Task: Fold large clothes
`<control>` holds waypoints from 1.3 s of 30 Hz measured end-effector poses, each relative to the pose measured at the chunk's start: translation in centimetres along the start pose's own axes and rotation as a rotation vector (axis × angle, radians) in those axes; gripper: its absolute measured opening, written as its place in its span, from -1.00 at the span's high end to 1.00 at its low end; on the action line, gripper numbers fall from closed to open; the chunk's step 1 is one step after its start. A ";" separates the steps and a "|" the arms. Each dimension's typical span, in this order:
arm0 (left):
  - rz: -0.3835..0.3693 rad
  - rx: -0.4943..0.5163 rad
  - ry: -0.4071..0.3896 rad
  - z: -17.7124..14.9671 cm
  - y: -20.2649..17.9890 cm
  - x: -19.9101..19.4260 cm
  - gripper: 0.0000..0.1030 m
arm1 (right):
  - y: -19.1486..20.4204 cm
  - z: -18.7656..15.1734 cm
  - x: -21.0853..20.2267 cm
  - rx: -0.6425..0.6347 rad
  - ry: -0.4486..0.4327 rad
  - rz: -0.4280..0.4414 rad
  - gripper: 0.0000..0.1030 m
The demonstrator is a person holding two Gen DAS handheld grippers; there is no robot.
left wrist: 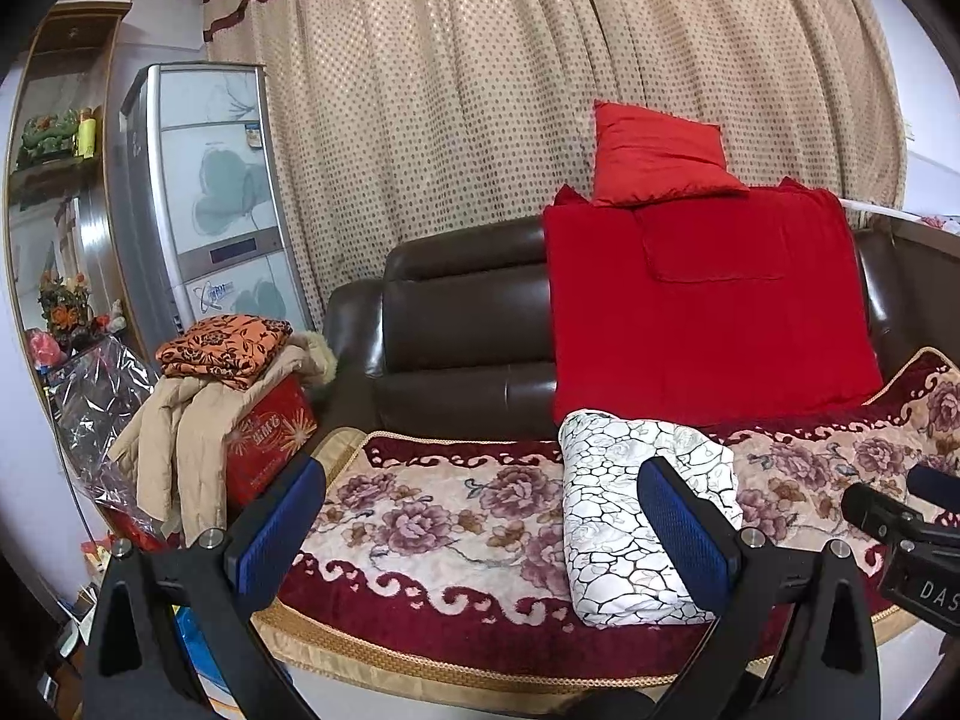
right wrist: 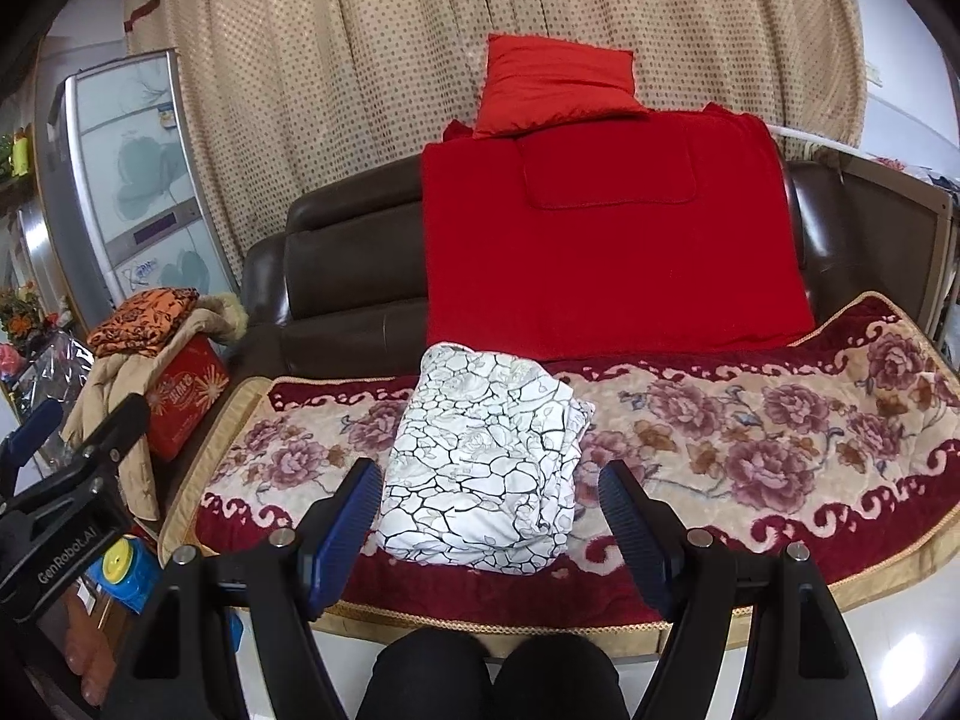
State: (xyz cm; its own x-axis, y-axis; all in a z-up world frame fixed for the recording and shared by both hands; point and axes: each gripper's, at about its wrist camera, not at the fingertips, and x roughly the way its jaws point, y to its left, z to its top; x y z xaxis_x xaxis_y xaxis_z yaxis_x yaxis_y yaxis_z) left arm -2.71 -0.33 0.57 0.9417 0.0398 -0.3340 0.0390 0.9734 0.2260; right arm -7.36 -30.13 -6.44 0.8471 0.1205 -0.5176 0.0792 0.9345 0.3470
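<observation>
A white garment with a black crackle and rose print (left wrist: 636,516) lies folded into a compact bundle (right wrist: 486,462) on the floral sofa cover (left wrist: 432,528). My left gripper (left wrist: 480,516) is open and empty, held above the sofa's front edge with the bundle by its right finger. My right gripper (right wrist: 489,510) is open and empty, its fingers either side of the bundle's near end, apart from it. The right gripper's tip shows at the right edge of the left wrist view (left wrist: 900,516). The left gripper's body shows at the left of the right wrist view (right wrist: 60,480).
A red blanket (right wrist: 606,252) and a red pillow (right wrist: 558,84) lean on the brown leather sofa back (right wrist: 348,264). Left of the sofa a red box (left wrist: 270,438) carries a beige coat (left wrist: 180,432) and folded orange cloth (left wrist: 222,348). A cabinet (left wrist: 204,192) stands behind.
</observation>
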 end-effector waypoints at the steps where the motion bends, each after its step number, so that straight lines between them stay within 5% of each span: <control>1: 0.000 -0.005 0.006 0.0 0.1 0.4 -1.00 | 0.1 0.0 0.3 0.000 0.004 0.000 -0.52; 39: -0.027 -0.044 0.114 -0.1 0.7 9.6 -1.00 | 2.0 1.4 8.8 0.014 0.082 -0.037 -0.52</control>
State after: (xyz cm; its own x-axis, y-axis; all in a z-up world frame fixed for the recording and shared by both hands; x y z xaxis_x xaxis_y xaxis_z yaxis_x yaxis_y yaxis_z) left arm 6.36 0.76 -2.58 0.8962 0.0368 -0.4420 0.0465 0.9832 0.1762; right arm 1.02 -27.65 -9.19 0.7977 0.1132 -0.5923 0.1178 0.9340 0.3372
